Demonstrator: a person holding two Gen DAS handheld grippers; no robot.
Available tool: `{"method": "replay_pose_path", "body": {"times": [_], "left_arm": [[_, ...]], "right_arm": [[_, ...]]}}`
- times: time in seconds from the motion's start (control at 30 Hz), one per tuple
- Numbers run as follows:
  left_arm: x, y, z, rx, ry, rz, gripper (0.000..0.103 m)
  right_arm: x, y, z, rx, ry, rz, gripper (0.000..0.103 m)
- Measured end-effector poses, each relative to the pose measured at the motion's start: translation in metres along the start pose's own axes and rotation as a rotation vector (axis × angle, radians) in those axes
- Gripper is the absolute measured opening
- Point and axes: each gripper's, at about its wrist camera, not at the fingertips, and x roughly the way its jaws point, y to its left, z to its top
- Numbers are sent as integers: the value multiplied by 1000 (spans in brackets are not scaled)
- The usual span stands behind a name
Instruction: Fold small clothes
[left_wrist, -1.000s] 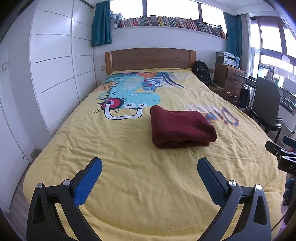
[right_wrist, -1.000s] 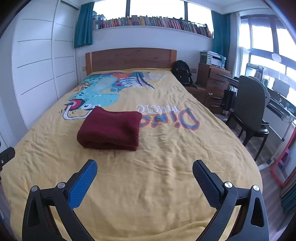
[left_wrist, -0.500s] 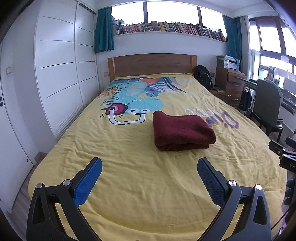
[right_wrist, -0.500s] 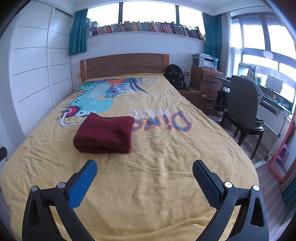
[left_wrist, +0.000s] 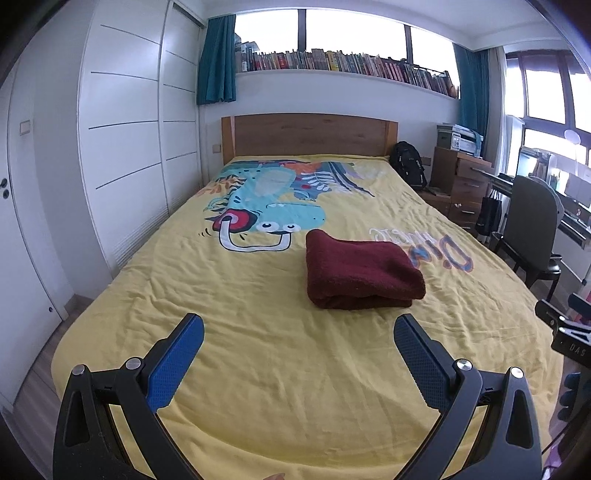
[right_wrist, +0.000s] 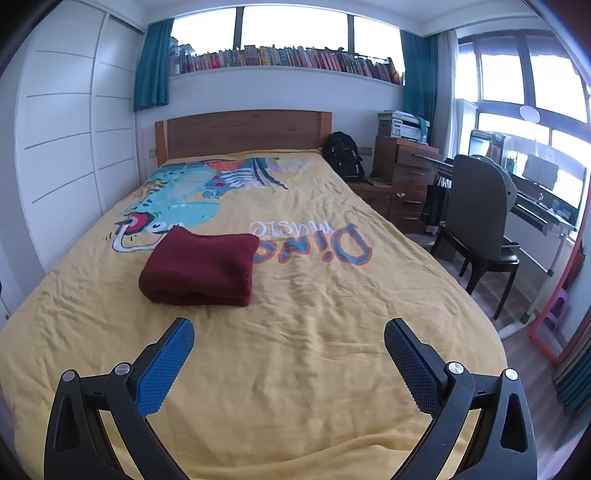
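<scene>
The dark red fleecy garment (left_wrist: 360, 271) is lying folded in a neat block mid-bed on the yellow dinosaur-print bedspread (left_wrist: 258, 354), so the left tool (left_wrist: 297, 356) and right tool (right_wrist: 288, 356) are hovering well apart from it, jaws spread and holding nothing.

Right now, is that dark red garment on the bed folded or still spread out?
Folded. The dark red garment lies as a compact rectangle on the yellow bedspread, stacked layers showing along its near edge, both grippers clear of it.
</scene>
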Motion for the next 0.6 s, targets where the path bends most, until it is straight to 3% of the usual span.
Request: {"method": "replay_pose_path", "body": {"times": [0.6], "left_arm": [[-4, -3, 1, 29, -27, 35, 102]], "right_arm": [[-1, -10, -4, 15, 3, -22, 103]]}}
